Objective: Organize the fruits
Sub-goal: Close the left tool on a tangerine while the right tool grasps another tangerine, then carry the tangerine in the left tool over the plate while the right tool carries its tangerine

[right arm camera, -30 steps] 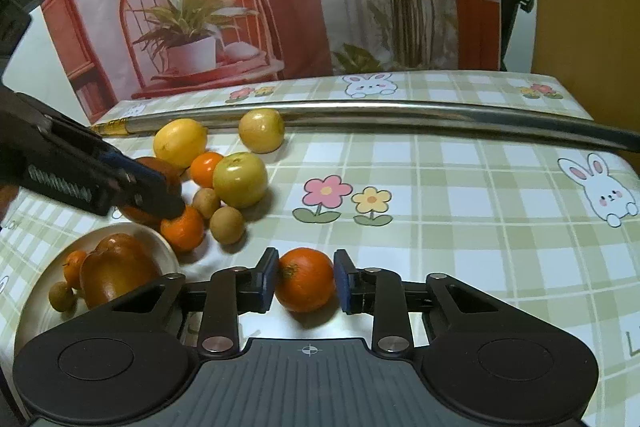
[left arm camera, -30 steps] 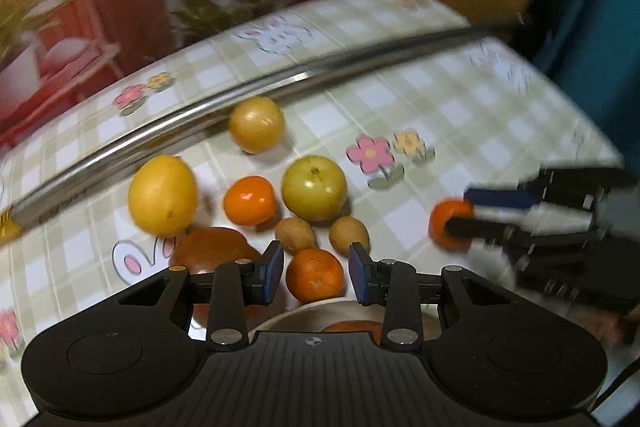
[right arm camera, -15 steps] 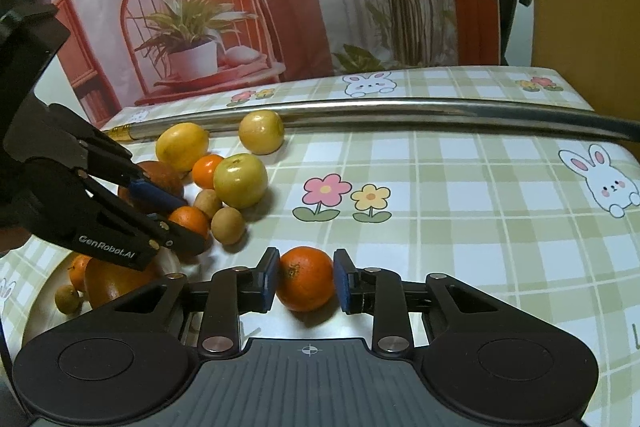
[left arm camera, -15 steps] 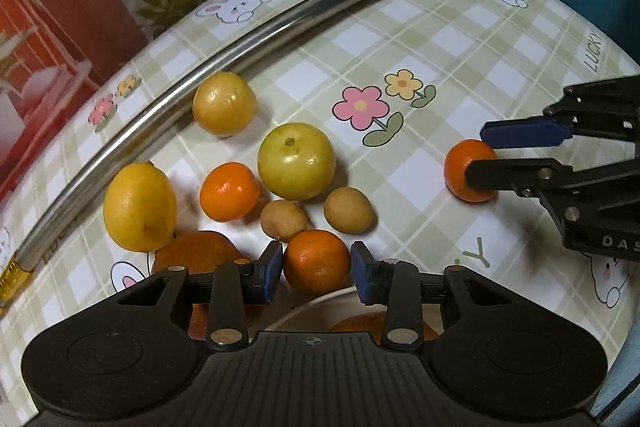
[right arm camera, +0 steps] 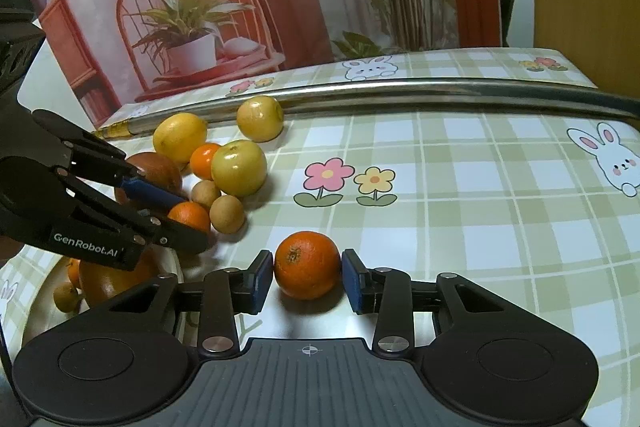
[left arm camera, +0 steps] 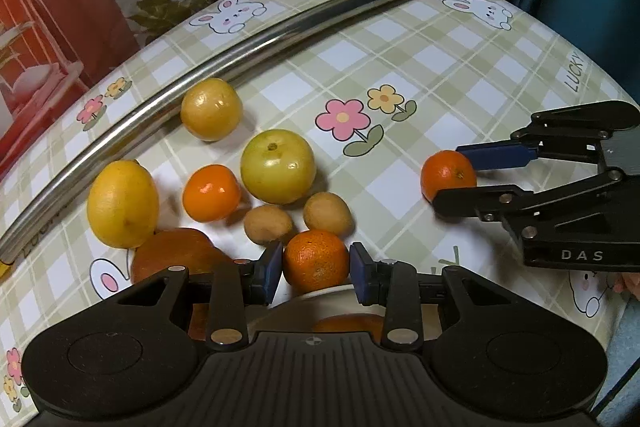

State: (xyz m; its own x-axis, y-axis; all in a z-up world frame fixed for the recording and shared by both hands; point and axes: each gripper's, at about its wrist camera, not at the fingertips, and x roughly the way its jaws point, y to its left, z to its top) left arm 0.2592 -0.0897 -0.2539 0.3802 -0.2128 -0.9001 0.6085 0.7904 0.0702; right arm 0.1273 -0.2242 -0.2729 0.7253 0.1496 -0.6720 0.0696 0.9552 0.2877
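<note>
My left gripper (left arm camera: 316, 269) is shut on a tangerine (left arm camera: 316, 259) just beyond the rim of a white plate (left arm camera: 320, 294). Behind it lie two longans (left arm camera: 268, 225), another tangerine (left arm camera: 211, 191), a green apple (left arm camera: 278, 165), a lemon (left arm camera: 122, 203), a yellow round fruit (left arm camera: 211, 109) and a brown-orange fruit (left arm camera: 176, 251). My right gripper (right arm camera: 307, 275) stands open around a second tangerine (right arm camera: 307, 265), which rests on the tablecloth with its shadow under it. The pads sit very close to its sides.
A steel bar (left arm camera: 280, 27) runs across the checked tablecloth behind the fruit. The plate (right arm camera: 44, 315) at the near left holds a large orange-brown fruit (right arm camera: 108, 279) and some small fruits. The table's rounded edge (left arm camera: 592, 67) is at the right.
The right gripper's pads have widened a little around its tangerine, which stays in place. The left gripper has swung around while keeping the same gap on its tangerine.
</note>
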